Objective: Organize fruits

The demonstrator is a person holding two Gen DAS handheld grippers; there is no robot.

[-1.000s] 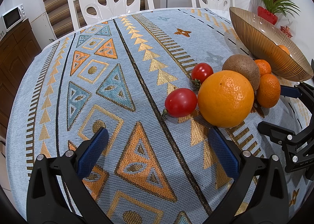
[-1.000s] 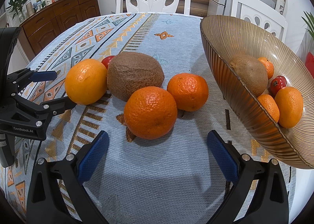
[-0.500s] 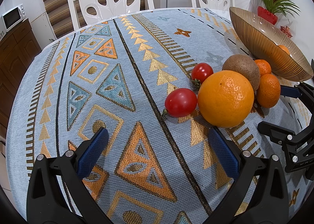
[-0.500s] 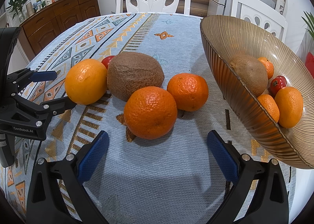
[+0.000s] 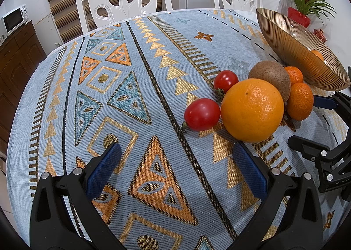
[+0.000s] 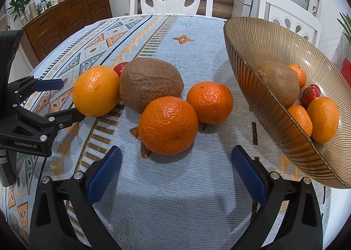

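1. While both grippers hung low over the table (image 5: 136,105), six loose fruits lay in one cluster on its patterned cloth: one large orange (image 5: 252,110), one kiwi (image 6: 151,83), two mandarins and two cherry tomatoes.
2. The orange sat at the left end of the cluster, touching the kiwi; the nearer mandarin (image 6: 168,126) lay in front of the kiwi and the farther mandarin (image 6: 210,102) just beside it on the right.
3. One tomato (image 5: 202,114) rested against the orange, and the second tomato (image 5: 226,80) lay just behind it, near the kiwi.
4. A ribbed amber glass bowl (image 6: 248,52) stood to the right of the cluster and held five pieces that could be counted: one kiwi, one orange, two mandarins and at least one tomato, with another red shape partly hidden behind it.
5. The left gripper (image 5: 175,162) had its fingers spread wide and gripped nothing, with the orange just ahead of its right finger.
6. The right gripper (image 6: 176,164) was likewise released and empty, the nearer mandarin lying just ahead between its blue fingers (image 6: 105,168).
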